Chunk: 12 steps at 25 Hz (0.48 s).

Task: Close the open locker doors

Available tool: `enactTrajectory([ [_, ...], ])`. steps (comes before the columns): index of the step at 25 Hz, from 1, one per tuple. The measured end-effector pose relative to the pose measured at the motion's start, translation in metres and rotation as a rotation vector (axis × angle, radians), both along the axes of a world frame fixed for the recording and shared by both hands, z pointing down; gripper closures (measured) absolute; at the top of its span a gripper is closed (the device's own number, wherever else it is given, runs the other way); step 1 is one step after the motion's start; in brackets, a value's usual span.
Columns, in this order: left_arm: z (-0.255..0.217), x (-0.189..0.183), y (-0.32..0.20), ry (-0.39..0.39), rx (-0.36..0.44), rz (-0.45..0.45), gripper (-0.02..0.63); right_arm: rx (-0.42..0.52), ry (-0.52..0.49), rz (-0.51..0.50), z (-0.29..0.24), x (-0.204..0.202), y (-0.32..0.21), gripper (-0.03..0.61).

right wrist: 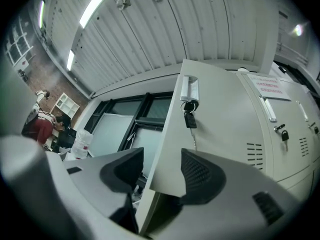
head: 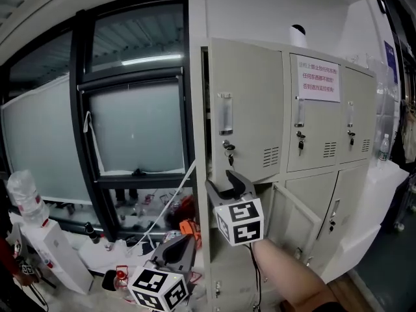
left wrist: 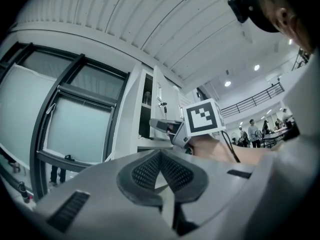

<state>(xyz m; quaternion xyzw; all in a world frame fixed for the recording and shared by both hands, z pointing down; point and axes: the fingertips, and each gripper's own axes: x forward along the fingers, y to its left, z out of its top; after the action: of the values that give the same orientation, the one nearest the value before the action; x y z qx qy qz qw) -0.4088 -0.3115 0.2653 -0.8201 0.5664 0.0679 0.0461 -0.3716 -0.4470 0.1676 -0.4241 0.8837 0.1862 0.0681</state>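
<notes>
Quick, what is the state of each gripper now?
Left gripper: closed, empty.
Right gripper: open, locker door edge between its fingers, not gripped.

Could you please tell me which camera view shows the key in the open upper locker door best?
The right gripper view: the key hangs large on the door. The head view shows it small; the left gripper view sees the door edge-on, the key too tiny to make out.

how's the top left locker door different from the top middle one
The top left door stands ajar, its lower corner between the open jaws of the right gripper; the top middle door sits shut. The middle door carries a paper notice; the left door is bare. Both are grey, with vent slots and hanging keys.
</notes>
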Motion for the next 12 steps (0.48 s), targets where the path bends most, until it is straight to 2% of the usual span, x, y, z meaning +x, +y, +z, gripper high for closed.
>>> enactTrajectory([
  [12, 0.02, -0.037, -0.025, 0.027, -0.042, -0.009, 0.611, -0.007, 0.033, 0.018, 0.007, -0.033, -0.042, 0.33],
])
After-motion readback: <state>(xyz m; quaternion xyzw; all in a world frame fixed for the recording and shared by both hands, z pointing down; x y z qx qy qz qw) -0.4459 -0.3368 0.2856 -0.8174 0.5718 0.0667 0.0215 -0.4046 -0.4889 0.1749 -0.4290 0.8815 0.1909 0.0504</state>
